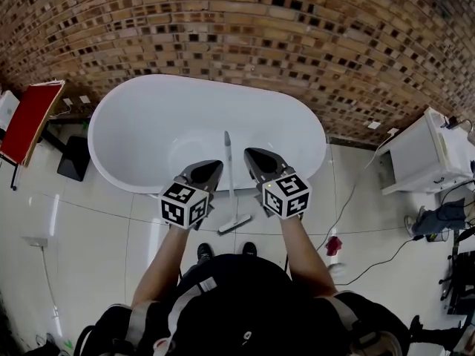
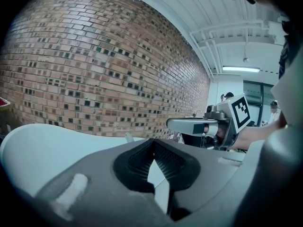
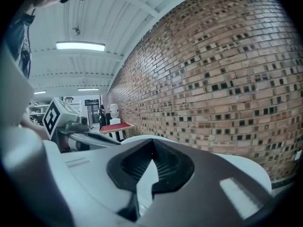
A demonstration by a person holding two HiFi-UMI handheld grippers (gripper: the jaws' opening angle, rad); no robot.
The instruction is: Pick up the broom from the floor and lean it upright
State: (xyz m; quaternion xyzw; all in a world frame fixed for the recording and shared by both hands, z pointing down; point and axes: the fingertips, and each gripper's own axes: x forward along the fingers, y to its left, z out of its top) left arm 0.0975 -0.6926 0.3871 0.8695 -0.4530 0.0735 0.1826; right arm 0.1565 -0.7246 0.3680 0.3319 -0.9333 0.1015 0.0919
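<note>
The slim white broom [image 1: 229, 176] is leaning near-upright, head on the pale tiled floor [image 1: 96, 236], handle against the white oval bathtub [image 1: 133, 124]. It is standing between the left tool [image 1: 214, 167] and the right tool [image 1: 252, 156], both sitting closed and empty.

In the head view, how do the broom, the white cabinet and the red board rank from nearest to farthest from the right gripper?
1. Broom: just left of the right gripper.
2. White cabinet: off to the right, by the brick wall.
3. Red board: far left, beyond the bathtub.
</note>
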